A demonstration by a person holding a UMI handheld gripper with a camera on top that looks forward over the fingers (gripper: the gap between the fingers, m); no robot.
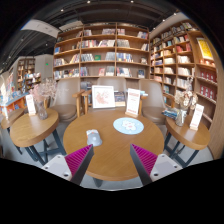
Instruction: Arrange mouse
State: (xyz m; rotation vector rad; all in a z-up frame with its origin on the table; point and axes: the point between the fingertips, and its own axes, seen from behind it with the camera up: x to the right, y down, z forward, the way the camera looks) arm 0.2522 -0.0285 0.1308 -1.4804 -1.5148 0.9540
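Observation:
A small pale mouse (94,137) lies on the round wooden table (112,158), left of centre, beyond my fingers. A round light-blue mouse pad (128,125) lies further back, right of the mouse. My gripper (111,160) is open and empty above the table's near part, its magenta pads (79,159) wide apart. The mouse sits ahead of the left finger, apart from it.
Two upright signs (103,96) stand at the table's far edge. Smaller wooden tables stand at the left (30,127) and right (190,130). Chairs sit behind the table. Bookshelves (100,55) line the back and right walls.

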